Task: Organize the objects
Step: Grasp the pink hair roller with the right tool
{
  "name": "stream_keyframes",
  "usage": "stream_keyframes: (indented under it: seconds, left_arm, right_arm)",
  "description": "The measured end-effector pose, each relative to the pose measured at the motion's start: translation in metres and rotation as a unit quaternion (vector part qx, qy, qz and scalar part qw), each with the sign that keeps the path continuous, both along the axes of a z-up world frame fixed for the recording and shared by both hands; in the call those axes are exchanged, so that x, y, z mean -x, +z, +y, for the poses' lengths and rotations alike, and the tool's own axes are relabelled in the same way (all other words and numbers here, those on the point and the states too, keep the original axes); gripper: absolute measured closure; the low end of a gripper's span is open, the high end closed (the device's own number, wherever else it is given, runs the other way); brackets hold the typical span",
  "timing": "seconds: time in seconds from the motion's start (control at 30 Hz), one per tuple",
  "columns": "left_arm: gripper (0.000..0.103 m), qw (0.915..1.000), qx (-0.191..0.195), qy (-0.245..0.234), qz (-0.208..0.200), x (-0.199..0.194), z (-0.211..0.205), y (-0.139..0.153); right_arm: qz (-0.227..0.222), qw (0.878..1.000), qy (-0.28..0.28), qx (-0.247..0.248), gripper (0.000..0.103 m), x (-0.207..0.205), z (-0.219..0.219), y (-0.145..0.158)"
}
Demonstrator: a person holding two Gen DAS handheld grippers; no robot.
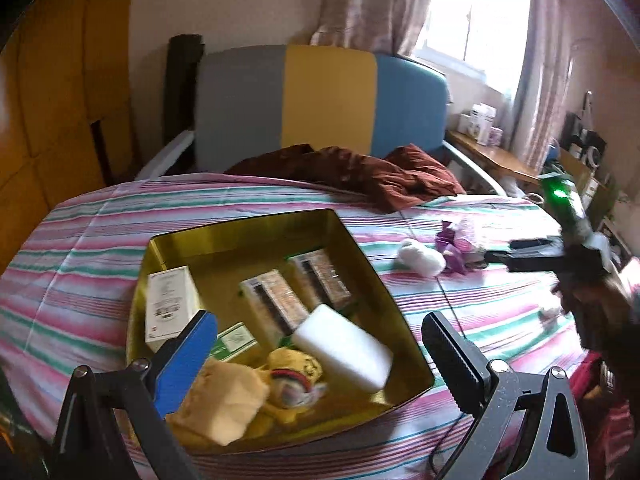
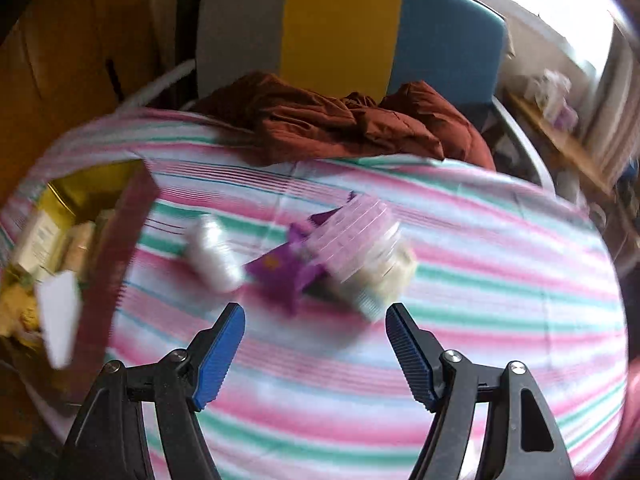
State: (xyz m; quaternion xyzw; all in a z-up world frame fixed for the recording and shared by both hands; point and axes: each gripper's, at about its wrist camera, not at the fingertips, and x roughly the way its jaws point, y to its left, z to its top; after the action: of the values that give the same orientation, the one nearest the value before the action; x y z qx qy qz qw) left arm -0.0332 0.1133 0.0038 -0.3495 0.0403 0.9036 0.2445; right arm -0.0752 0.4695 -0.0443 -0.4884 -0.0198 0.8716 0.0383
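A gold tin box (image 1: 224, 236) sits on the striped bed and holds several small cartons, a white foam block (image 1: 344, 346) and a yellow plush toy (image 1: 240, 392). My left gripper (image 1: 316, 340) is open and empty above the box's near side. On the bed to the right lie a white plush (image 1: 420, 258) and a purple toy (image 1: 456, 244). My right gripper (image 2: 316, 328) is open and empty just short of the purple toy (image 2: 284, 276), the white plush (image 2: 212, 256) and a pale ribbed jar (image 2: 360, 236). The right wrist view is blurred.
A crumpled brown cloth (image 1: 360, 176) lies at the far side of the bed, in front of a grey, yellow and blue headboard (image 1: 320, 100). A wooden shelf (image 1: 492, 156) with small items stands at right. The box's edge (image 2: 120, 216) shows at left.
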Motion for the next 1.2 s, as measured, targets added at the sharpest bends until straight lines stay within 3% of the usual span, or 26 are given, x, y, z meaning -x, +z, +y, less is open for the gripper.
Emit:
stream_keyframes:
  seconds: [0.07,0.13,0.3,0.53,0.57,0.6,0.83,0.97,1.03,1.2]
  left_arm:
    - [0.0,1.0,0.0,-0.007,-0.005,0.002,0.004,-0.002]
    - [0.0,0.9999,-0.001,-0.008,-0.015,0.007,0.008,-0.005]
    - [0.0,0.9992,-0.004,-0.003,-0.04,0.017,0.012,-0.016]
    - [0.0,0.998,-0.004,0.003,-0.063,0.031,0.015,-0.028]
    - [0.0,0.9978,-0.003,0.003,-0.066,0.032,0.016,-0.029]
    - [0.0,0.9977,-0.003,0.002,-0.067,0.032,0.017,-0.03]
    - [0.0,0.9973,-0.002,-0.01,-0.073,0.033,0.024,-0.033]
    - [0.0,0.9971,-0.003,-0.023,-0.072,0.03,0.032,-0.03]
    - [0.0,0.9971,-0.004,-0.032,-0.069,0.027,0.038,-0.028]
    - [0.0,0.9963,0.005,-0.065,-0.056,0.017,0.063,-0.02]
  right_arm:
    - [-0.013,1.0,0.012,-0.016,0.028,0.013,0.006,-0.004]
    - [-0.03,0.998,0.03,-0.037,0.021,0.028,0.011,-0.01]
    - [-0.068,0.991,0.084,-0.077,0.019,0.058,0.012,-0.024]
    - [-0.103,0.983,0.128,-0.085,0.019,0.083,0.009,-0.04]
    - [-0.101,0.984,0.126,-0.075,0.02,0.084,0.011,-0.04]
    - [-0.097,0.986,0.122,-0.062,0.028,0.085,0.013,-0.039]
    - [-0.058,0.996,0.054,0.032,0.028,0.056,0.042,-0.024]
    - [-0.031,0.993,-0.004,0.113,0.028,0.024,0.067,-0.017]
    - [-0.014,0.987,-0.043,0.153,0.028,0.005,0.081,-0.016]
    - [0.04,0.951,-0.119,0.282,0.028,-0.031,0.118,-0.015]
